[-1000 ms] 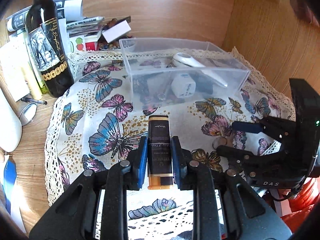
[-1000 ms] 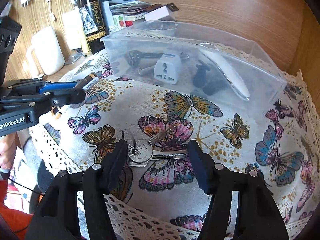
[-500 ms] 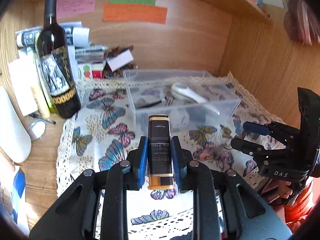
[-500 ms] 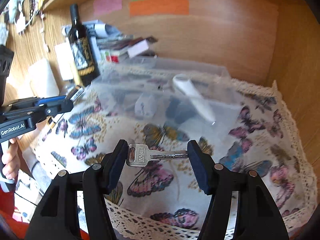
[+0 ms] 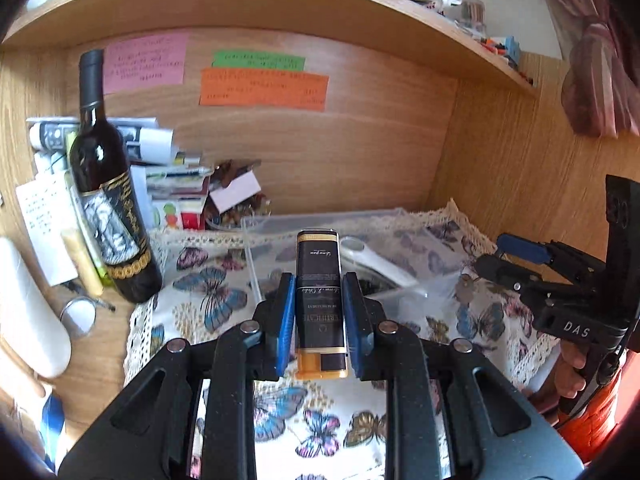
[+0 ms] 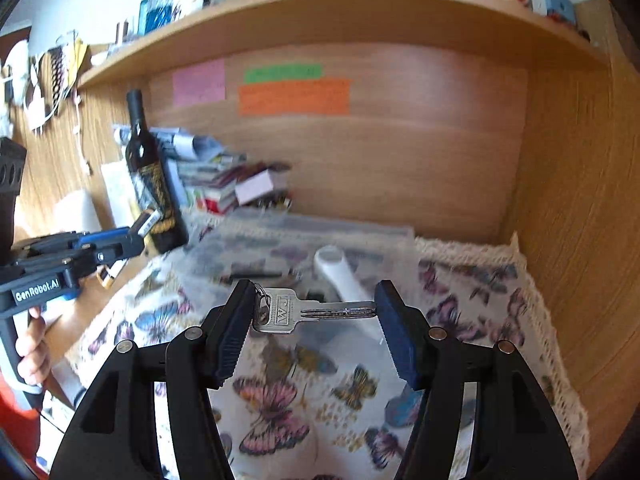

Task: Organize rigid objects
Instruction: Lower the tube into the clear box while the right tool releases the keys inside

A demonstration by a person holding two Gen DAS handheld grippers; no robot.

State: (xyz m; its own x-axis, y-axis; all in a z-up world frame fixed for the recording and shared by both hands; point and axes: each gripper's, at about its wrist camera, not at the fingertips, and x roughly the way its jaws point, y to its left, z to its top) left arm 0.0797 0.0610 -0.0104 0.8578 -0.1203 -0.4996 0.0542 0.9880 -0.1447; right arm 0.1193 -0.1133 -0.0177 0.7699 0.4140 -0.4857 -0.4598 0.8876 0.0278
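My left gripper (image 5: 319, 312) is shut on a black and gold lighter (image 5: 319, 280) with an orange base, held upright above the butterfly cloth (image 5: 208, 304). My right gripper (image 6: 314, 314) is shut on a silver key (image 6: 308, 313), gripped end to end with a second key hanging behind it. Both are held in the air in front of a clear plastic box (image 6: 304, 236) that holds a white handled tool (image 6: 344, 276) and dark items. The left gripper also shows in the right wrist view (image 6: 136, 236), the right gripper in the left wrist view (image 5: 500, 256).
A dark wine bottle (image 5: 108, 200) stands at the left beside stacked papers and books (image 5: 176, 184). A white mug (image 5: 28, 312) and a small round lid (image 5: 78, 314) sit at far left. Wooden walls close in at the back and right, with a shelf (image 6: 320, 12) overhead.
Both grippers have risen and tilted up from the cloth. The key, which lay on the cloth a second ago, is lifted in the right gripper. The lighter stays gripped.
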